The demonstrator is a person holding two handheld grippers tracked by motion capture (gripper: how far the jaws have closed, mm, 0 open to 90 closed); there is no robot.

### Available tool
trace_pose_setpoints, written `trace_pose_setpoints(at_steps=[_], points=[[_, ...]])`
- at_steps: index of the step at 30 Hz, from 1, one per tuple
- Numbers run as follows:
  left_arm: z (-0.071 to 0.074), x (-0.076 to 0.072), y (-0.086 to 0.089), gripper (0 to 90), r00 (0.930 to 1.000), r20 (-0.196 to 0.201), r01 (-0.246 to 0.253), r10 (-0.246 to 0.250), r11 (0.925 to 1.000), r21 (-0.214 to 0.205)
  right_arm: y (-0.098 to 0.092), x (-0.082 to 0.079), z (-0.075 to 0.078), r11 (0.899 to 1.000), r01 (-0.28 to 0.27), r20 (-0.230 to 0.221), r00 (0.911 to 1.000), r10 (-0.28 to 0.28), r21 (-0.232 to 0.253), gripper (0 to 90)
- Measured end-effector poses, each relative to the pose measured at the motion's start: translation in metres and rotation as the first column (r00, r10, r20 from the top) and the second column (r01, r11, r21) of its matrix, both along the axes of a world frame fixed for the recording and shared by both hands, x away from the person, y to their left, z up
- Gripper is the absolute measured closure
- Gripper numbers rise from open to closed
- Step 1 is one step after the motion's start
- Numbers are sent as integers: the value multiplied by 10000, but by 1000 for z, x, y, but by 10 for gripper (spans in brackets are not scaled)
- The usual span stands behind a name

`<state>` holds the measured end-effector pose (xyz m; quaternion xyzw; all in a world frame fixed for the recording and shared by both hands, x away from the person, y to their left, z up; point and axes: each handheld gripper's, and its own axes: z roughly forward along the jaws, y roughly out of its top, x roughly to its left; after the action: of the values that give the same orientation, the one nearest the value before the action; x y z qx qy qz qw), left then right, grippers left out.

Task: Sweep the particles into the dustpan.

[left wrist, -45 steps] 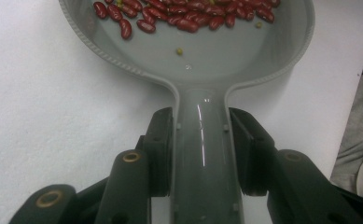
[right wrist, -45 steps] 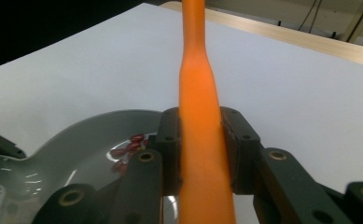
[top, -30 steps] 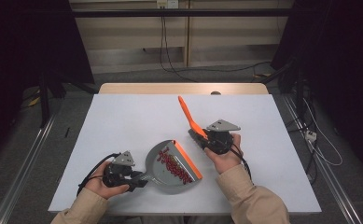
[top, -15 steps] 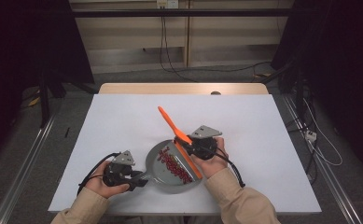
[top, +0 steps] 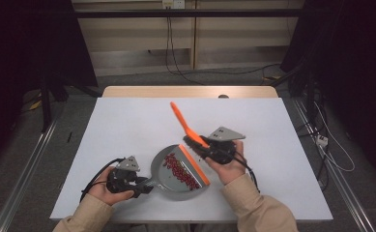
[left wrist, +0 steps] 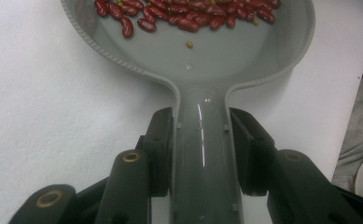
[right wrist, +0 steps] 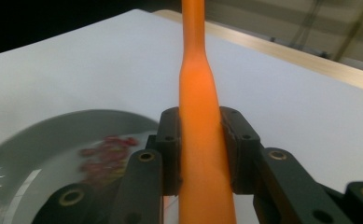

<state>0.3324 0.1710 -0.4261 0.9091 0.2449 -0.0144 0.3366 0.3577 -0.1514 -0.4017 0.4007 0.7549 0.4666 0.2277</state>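
**Inspector:** Status of the sweeping job. The left tool (left wrist: 202, 154) is clamped on the handle of the grey dustpan (top: 178, 171), which lies flat on the white counter (top: 127, 125) near the person's edge. The right tool (right wrist: 202, 149) is clamped on the orange brush (top: 188, 128), handle slanting up and away, bristle end just beside the dustpan's orange lip (top: 194, 163).

**Assistant:** And the load?

**Inspector:** Red beans (left wrist: 188, 14) sit inside the pan in a band behind the lip, with one or two small yellowish grains among them. I see no stray beans on the counter around it.

**Assistant:** So which step?

**Inspector:** In my judgement, collection is complete or nearly so. The next move calls for keeping the pan level while lifting, lip slightly raised, so nothing rolls out, and holding the brush clear of it.

**Assistant:** Any markings?

**Inspector:** None legible. No brand, label or writing on pan, brush or counter.
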Motion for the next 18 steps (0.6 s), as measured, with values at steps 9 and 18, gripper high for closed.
trace_pose_setpoints(at_steps=[9,18], points=[[1,4,-8,625,9999,27,169,-169,9998,53,-40,20,-21,9820,1501,27,9886,-1508,-1148,714],[1,6,-13,625,9998,3,212,-212,9997,94,-9,6,-32,9889,869,-15,9961,-877,-1208,707]])
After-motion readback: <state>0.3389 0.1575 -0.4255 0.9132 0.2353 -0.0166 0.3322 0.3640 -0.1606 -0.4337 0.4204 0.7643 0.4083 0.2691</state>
